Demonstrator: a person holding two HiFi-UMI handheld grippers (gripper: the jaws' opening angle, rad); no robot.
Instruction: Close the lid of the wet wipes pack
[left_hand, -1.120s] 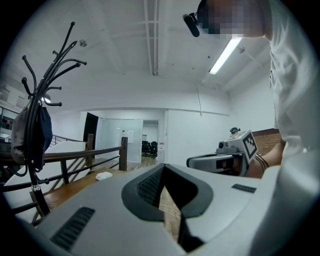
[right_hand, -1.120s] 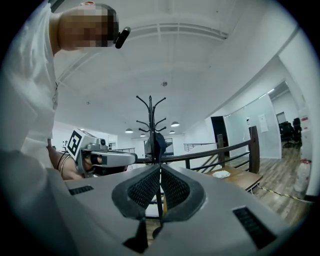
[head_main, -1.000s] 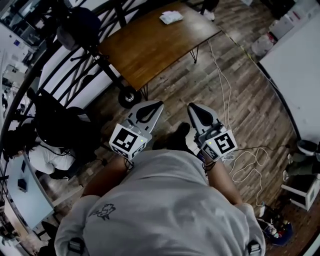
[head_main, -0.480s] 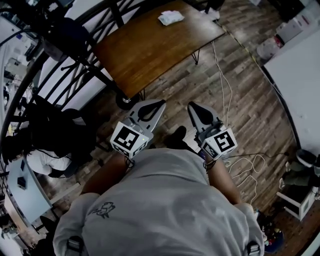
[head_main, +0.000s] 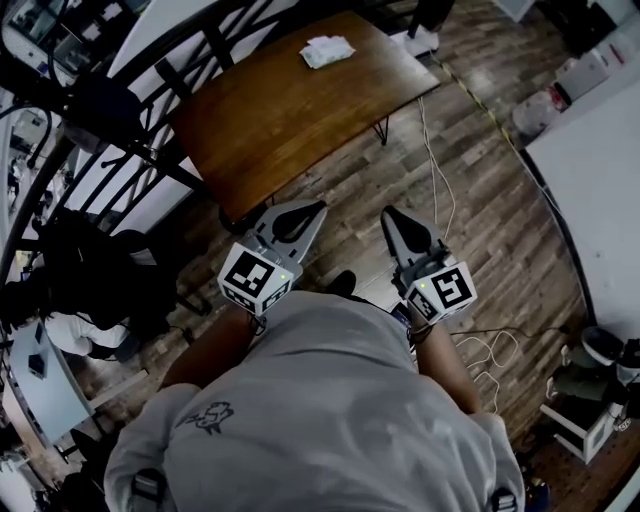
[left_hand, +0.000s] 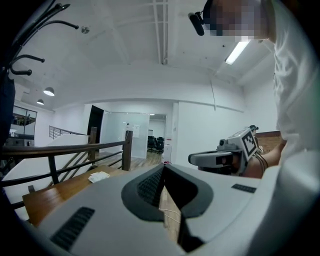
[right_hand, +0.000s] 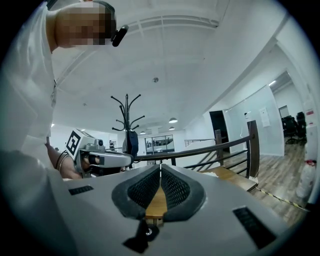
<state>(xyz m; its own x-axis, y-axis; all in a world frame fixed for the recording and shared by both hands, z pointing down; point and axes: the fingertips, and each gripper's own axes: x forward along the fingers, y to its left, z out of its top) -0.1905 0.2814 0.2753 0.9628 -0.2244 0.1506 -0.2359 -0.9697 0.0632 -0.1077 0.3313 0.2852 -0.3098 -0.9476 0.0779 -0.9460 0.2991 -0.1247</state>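
Note:
The wet wipes pack (head_main: 328, 50) is a small white packet lying near the far edge of the brown wooden table (head_main: 270, 110). It shows as a white lump (left_hand: 98, 176) in the left gripper view, too small to tell how its lid stands. My left gripper (head_main: 318, 208) and right gripper (head_main: 390, 215) are held side by side over the plank floor, well short of the table. Both are shut with nothing between their jaws. Each gripper view shows its own tips meeting, left gripper (left_hand: 163, 167) and right gripper (right_hand: 160, 167).
A dark metal railing (head_main: 150, 70) runs along the table's left side. White cables (head_main: 440, 190) trail across the floor to the right. A white surface (head_main: 600, 170) fills the right edge. A seated person (head_main: 70, 320) is at the left. A coat stand (right_hand: 126, 120) rises beyond the left gripper.
Both grippers have travelled together across the floor towards the table, which now sits nearer and further left in the head view. Both stayed shut throughout.

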